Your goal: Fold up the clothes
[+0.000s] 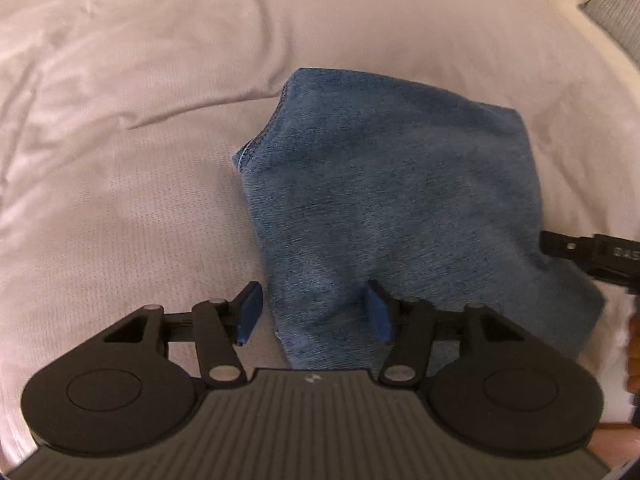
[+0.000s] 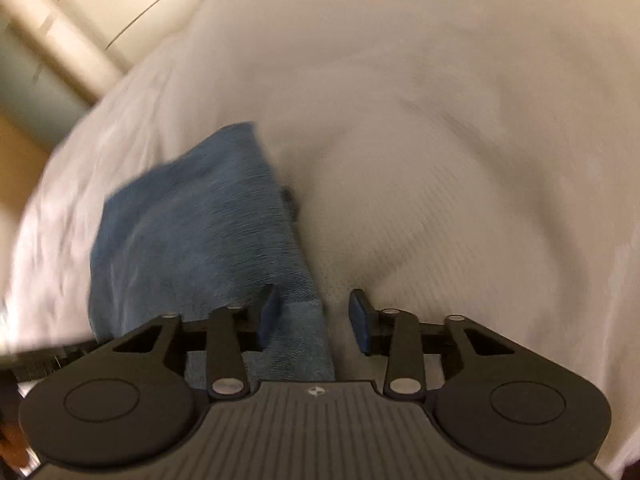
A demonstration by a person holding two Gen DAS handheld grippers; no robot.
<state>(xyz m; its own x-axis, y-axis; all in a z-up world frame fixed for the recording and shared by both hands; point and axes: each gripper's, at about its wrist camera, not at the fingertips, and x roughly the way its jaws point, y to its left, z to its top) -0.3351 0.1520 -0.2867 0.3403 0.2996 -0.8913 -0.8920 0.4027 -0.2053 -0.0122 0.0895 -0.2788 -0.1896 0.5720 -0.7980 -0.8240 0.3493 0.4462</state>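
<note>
Denim, mid-blue and softly faded, makes up the folded garment [image 1: 384,200] that lies on a pale bedsheet [image 1: 120,180]. The sheet has a fine waffle-like weave near the camera and loose wrinkles farther off. In the left wrist view the garment forms a rough four-sided block with a stitched seam running down its far left edge. Its near left edge reaches in between the blue pads of the left gripper [image 1: 314,312]; those pads stand apart and neither presses the cloth, the left one over bare sheet, the right one over denim. At the far right of that view a black part of the other tool [image 1: 592,254] pokes in, cut off by the frame, touching or just above the garment's right edge; which one I cannot tell. A grey ribbed sleeve [image 1: 616,12] shows at the top right corner, mostly out of frame.

The right wrist view is smeared by motion. The denim [image 2: 192,232] fills the left half, and its near right corner lies between the pads of the right gripper [image 2: 314,320], which are parted with a gap to the right of the cloth. A small dark item at the garment's right edge is too blurred to identify.
</note>
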